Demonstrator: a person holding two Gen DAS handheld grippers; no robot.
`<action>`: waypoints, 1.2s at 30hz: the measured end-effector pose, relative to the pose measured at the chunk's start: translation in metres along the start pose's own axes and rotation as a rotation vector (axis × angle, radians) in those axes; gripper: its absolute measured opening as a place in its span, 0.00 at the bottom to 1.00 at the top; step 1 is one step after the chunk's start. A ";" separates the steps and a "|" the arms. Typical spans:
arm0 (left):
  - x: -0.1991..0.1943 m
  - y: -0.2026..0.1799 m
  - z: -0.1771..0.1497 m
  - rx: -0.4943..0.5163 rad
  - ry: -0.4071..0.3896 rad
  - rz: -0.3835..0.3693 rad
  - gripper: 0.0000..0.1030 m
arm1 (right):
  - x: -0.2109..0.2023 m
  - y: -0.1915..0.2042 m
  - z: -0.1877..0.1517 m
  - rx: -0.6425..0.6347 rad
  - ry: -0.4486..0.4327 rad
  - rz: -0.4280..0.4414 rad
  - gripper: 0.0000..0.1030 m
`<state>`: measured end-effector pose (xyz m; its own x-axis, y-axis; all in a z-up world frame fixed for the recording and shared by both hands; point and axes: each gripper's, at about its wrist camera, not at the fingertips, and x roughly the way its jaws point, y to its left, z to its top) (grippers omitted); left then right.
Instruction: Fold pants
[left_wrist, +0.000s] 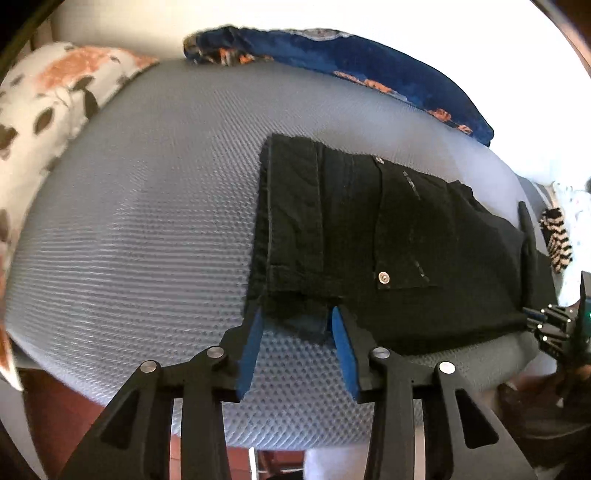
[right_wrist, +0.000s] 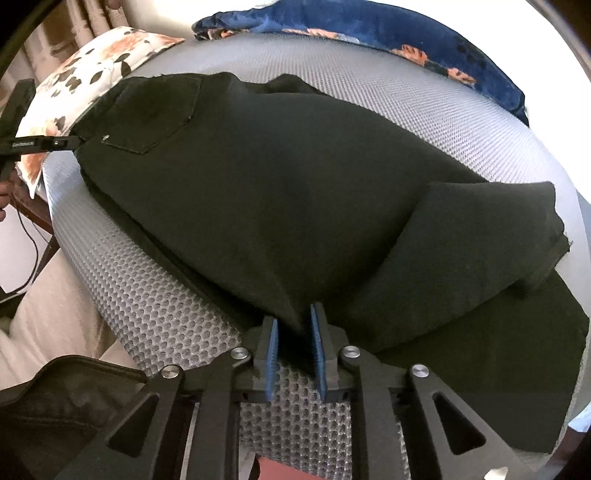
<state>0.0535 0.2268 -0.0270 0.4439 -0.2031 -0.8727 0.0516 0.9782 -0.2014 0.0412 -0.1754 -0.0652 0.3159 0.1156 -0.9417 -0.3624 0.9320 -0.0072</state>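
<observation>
Pants (right_wrist: 280, 192) spread flat on grey mat (right_wrist: 155, 306), far leg cut off at frame edge | left gripper (left_wrist: 297, 314) parted, loose over waistband corner | right gripper (right_wrist: 293, 314) narrowly parted (fold edge between, contact unclear)

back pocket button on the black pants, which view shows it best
The left wrist view: the silver button sits close and sharp at the pocket corner on the pants. In the right wrist view it is only a tiny pale dot far off at the upper left, near the other tongs.
</observation>
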 end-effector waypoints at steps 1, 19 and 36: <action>0.001 0.007 0.003 0.008 -0.009 0.013 0.39 | 0.000 -0.001 -0.001 0.011 -0.004 0.004 0.14; -0.019 -0.166 -0.004 0.496 -0.155 -0.220 0.41 | -0.039 -0.021 -0.003 0.117 -0.065 0.084 0.29; 0.054 -0.350 -0.049 0.752 0.021 -0.414 0.41 | -0.069 -0.220 -0.039 0.670 -0.208 0.141 0.31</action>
<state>0.0156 -0.1282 -0.0254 0.2419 -0.5440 -0.8034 0.7884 0.5929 -0.1641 0.0650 -0.4014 -0.0121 0.4907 0.2512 -0.8343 0.1838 0.9061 0.3810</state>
